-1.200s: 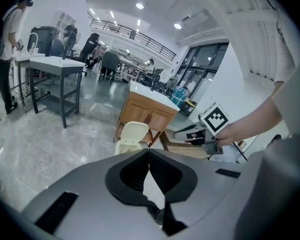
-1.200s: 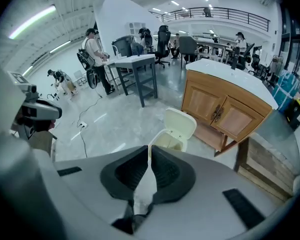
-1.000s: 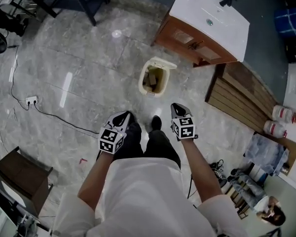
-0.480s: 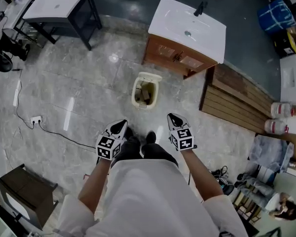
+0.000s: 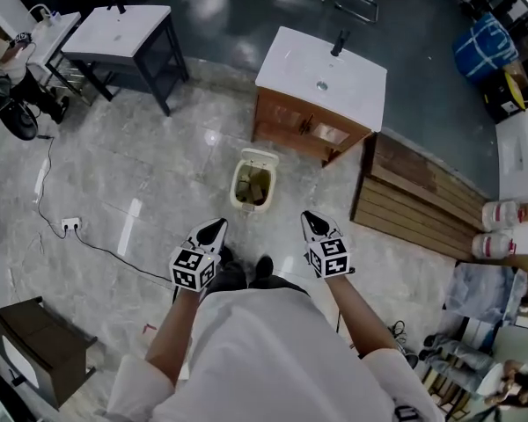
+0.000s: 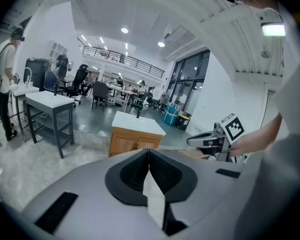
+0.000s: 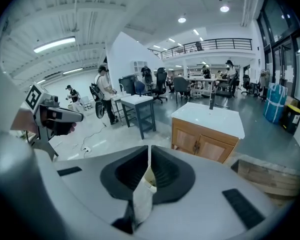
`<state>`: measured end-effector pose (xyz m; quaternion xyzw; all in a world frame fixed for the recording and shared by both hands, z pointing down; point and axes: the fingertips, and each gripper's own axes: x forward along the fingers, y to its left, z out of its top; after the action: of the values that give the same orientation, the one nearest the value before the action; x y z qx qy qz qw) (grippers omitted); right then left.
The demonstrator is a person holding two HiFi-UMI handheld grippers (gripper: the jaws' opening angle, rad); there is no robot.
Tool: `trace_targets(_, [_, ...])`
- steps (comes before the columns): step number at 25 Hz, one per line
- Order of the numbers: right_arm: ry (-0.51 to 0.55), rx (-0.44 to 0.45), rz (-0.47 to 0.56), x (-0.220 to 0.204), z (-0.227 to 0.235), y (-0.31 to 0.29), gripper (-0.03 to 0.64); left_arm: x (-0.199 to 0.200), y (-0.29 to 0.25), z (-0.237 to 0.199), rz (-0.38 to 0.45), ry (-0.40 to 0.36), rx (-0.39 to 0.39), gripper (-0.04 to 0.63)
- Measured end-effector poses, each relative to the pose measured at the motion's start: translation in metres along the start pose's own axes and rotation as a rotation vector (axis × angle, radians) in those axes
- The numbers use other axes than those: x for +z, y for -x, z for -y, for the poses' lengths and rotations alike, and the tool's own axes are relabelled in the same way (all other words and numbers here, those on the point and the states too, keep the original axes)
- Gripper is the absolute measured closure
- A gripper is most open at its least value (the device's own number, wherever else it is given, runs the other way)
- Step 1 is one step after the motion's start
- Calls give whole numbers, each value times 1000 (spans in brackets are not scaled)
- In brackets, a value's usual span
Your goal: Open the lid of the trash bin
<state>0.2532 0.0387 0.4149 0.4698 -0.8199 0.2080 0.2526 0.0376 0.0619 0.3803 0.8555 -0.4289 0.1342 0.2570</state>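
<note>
A small cream trash bin point(image 5: 252, 183) stands on the marble floor in the head view, its lid tipped up at the far side and brown rubbish showing inside. My left gripper point(image 5: 217, 225) and right gripper point(image 5: 309, 217) are held side by side at waist height, short of the bin and apart from it. Each points forward with its jaws shut on nothing. In the left gripper view the jaws point(image 6: 149, 153) meet in a thin line, and the right gripper point(image 6: 210, 141) shows to the right. The right gripper view shows its jaws point(image 7: 149, 150) closed the same way.
A wooden vanity with a white basin top point(image 5: 320, 86) stands just behind the bin. Timber pallets point(image 5: 418, 199) lie to the right. A dark-framed table point(image 5: 123, 35) is at the back left, and a cable with a socket point(image 5: 70, 226) trails on the floor at the left. A dark cabinet point(image 5: 35, 350) sits near left.
The bin and vanity look smaller and farther off than a second ago, as the view has pulled back. Both grippers stay shut, held level before the body.
</note>
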Motion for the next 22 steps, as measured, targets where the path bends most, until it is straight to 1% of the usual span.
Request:
trace_targets(3, [12,10,36,11,4,17,581,6,7,11,12,-2,5,577])
trace_targets(9, [79,29,103,35,7,39,581,21,18,20,55,-9,28,577])
trace_targets(14, [97,36,149,52,8,54,580,32,26,28,78,-25,27,577])
trace_targets(22, [139,37,225,83,8,70,581,65,38,27,126,-59,29,577])
